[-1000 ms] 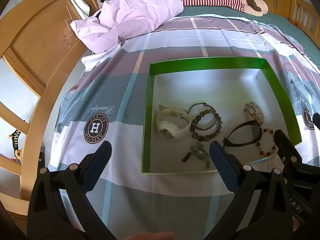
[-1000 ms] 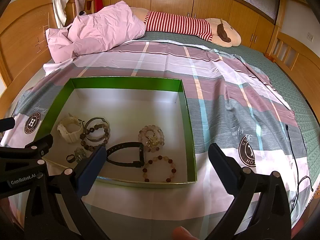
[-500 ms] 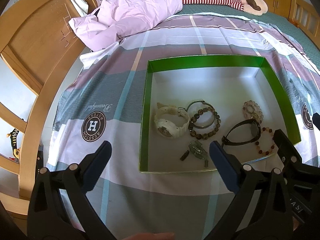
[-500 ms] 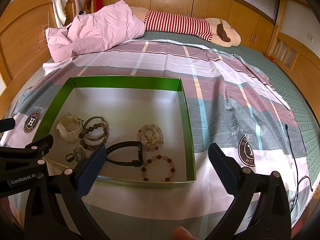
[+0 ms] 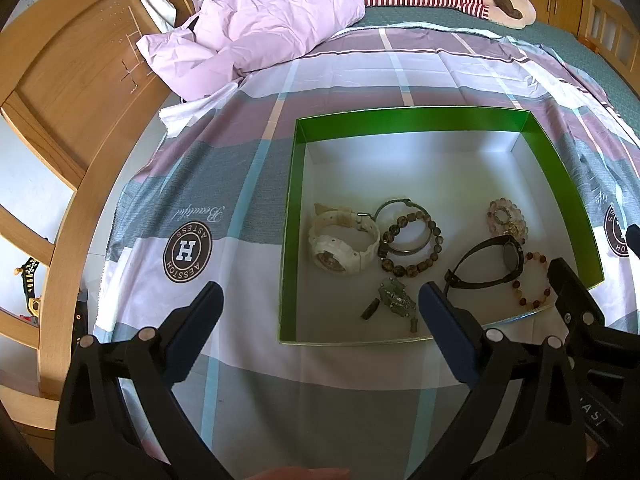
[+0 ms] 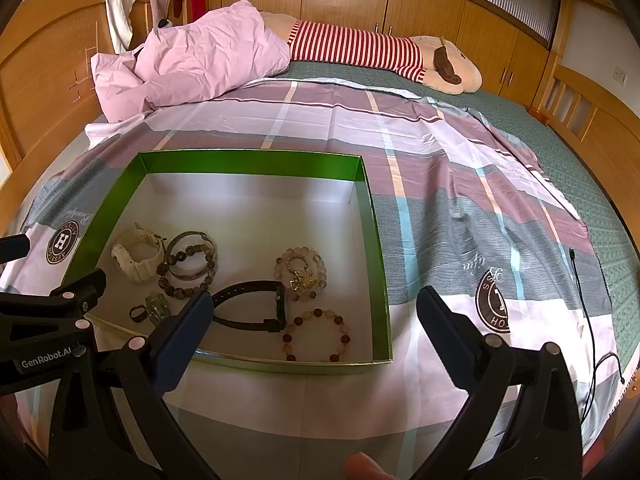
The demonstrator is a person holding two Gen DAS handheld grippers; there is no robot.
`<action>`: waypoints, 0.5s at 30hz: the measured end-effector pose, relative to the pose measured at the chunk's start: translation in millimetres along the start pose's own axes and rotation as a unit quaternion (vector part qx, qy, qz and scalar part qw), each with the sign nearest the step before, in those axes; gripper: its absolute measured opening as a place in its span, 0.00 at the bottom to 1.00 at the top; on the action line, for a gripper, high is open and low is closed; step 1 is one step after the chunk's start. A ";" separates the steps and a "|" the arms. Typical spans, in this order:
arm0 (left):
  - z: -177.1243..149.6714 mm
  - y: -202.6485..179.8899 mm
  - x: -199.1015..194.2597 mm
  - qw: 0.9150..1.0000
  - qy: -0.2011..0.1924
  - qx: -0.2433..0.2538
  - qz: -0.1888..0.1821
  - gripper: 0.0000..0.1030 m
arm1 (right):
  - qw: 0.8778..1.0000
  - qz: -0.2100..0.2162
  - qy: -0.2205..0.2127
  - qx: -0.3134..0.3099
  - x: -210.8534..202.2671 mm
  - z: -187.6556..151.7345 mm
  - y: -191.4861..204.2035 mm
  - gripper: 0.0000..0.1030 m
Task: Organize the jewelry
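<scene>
Two grippers hang above a bed, both spread wide and holding nothing. The left gripper (image 5: pixel 320 296) has its blue-padded fingers parted over the near left corner of a green box (image 5: pixel 292 216); the right gripper (image 6: pixel 312 304) is parted over the box's near right corner.

Just ahead of the left gripper's right finger lie a small dark ring (image 5: pixel 370 308) and a greenish metal brooch (image 5: pixel 396 298). Slightly farther ahead sit a white watch (image 5: pixel 344 246) and, touching it on its right, a brown beaded bracelet (image 5: pixel 412 246) overlapping a thin metal bangle (image 5: pixel 396 204).

Right beside the right gripper's left finger lies a black watch (image 6: pixel 256 306). Just beyond that watch is a pale pink beaded bracelet (image 6: pixel 300 268) with a gold charm, and just right of the watch is an amber and red beaded bracelet (image 6: pixel 316 334). All the jewelry rests on the white floor of the box, in its nearer half.

The box sits on a plaid bedsheet (image 6: pixel 440 184). Far ahead lie a pink pillow (image 6: pixel 200 64) and a striped plush toy (image 6: pixel 360 48), against a wooden headboard (image 5: pixel 76 92).
</scene>
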State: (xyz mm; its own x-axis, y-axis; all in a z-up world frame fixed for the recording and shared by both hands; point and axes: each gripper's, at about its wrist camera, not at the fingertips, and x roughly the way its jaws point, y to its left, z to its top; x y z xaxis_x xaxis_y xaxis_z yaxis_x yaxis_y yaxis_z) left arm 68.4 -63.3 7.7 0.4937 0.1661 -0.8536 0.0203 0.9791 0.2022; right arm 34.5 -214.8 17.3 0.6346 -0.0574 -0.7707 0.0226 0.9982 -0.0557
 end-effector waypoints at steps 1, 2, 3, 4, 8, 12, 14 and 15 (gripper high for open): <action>-0.6 -0.1 0.1 1.000 0.000 0.000 0.000 0.94 | 1.000 0.000 0.000 0.000 0.0 0.1 0.1 0.96; 0.2 0.0 0.0 1.000 0.000 0.000 0.000 0.94 | 1.000 0.000 0.000 -0.001 0.0 0.0 0.0 0.96; 0.3 0.0 0.0 1.000 0.000 0.000 0.000 0.94 | 1.000 0.000 0.000 0.000 0.0 -0.5 -1.1 0.96; -0.3 -0.1 0.3 1.000 0.001 0.000 -0.001 0.94 | 1.000 0.001 0.000 0.000 0.1 0.4 0.4 0.96; -1.5 1.1 2.3 1.000 0.004 -0.002 -0.008 0.94 | 1.000 0.000 0.000 -0.001 0.2 0.1 0.4 0.96; -3.1 0.7 3.2 1.000 0.006 -0.001 -0.009 0.94 | 1.000 0.000 0.001 -0.001 0.3 -0.1 -0.1 0.96; -2.5 0.7 3.5 1.000 0.007 -0.001 -0.010 0.94 | 1.000 0.000 0.001 -0.001 0.3 0.0 0.1 0.96; -1.4 0.8 3.8 1.000 0.008 0.000 -0.011 0.94 | 1.000 0.000 0.000 -0.001 0.3 0.1 0.3 0.96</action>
State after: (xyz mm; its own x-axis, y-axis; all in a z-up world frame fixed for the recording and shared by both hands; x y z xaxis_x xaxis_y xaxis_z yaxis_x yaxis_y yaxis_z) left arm 69.0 -61.7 3.9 0.4789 0.1467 -0.8655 0.0300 0.9826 0.1831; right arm 34.8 -214.6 17.2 0.6339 -0.0574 -0.7713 0.0211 0.9982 -0.0569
